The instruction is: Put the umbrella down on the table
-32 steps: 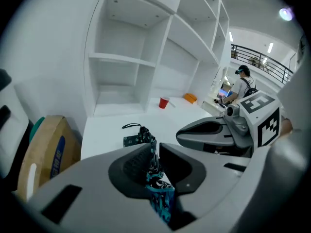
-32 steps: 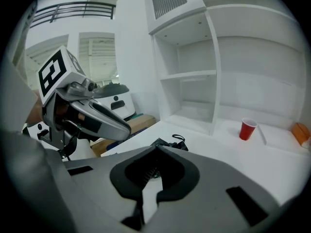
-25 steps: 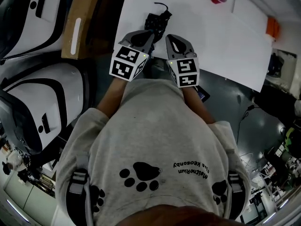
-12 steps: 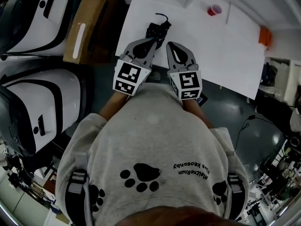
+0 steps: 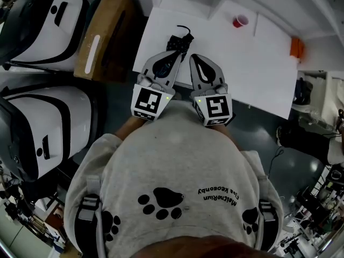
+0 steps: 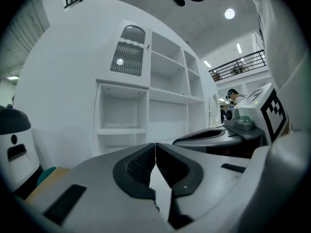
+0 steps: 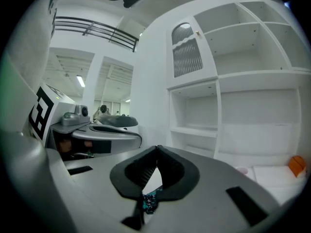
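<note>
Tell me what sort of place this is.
Likely a lab or workshop hall: big white machines stand beside a plain white table, empty white shelves line the wall, and a railed upper walkway runs overhead.

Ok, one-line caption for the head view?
Left gripper and right gripper, fingers shut, side by side above the white table; the dark umbrella lies just beyond them.

The head camera looked steeply down from well above onto the white table (image 5: 258, 63), while the cameras riding on the left gripper (image 5: 173, 54) and right gripper (image 5: 194, 57) sat close behind their own jaws, faced nearly level at the same white shelves (image 6: 167, 98), each catching the other gripper sidelong.
</note>
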The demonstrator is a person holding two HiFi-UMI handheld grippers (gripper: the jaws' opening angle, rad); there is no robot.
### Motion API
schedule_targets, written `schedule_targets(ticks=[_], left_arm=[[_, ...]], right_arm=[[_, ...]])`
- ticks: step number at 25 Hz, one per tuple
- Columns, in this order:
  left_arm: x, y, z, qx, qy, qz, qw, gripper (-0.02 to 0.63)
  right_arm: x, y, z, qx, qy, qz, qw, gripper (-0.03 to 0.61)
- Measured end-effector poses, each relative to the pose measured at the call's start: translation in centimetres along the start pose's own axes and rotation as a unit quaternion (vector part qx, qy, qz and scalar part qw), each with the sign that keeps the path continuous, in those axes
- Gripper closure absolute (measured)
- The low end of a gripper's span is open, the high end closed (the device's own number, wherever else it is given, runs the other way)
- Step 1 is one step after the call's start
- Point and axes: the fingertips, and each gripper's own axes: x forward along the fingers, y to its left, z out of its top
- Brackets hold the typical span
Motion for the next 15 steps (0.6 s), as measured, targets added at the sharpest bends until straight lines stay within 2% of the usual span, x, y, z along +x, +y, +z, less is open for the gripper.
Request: schedule_targets(ticks=[3, 10, 13, 15], left_arm=[[-0.6, 0.0, 0.6, 0.0, -0.019, 0.004, 0.9998, 0.594], [-1.6, 0.2, 0.4, -0.008, -0.026, 0.004, 0.9996, 0.594], [-2.0, -0.1, 0.7, 0.009, -0.032, 0.001, 0.9994, 0.594], [-2.4, -0.3, 1.4, 0.032, -0.045, -0.001, 0.9985, 0.594]], right_arm=[[-0.3, 0.2, 0.4, -0.005, -0.009, -0.003, 1.0, 0.546], [-0.6, 1.1, 1.9, -0.01, -0.037, -0.008, 0.999, 0.546], [-1.0, 1.5, 2.3, -0.015, -0.049, -0.009, 0.999, 0.546], [-1.3, 1.8, 3.3, -0.02, -0.077, -0.012, 0.997, 0.546]])
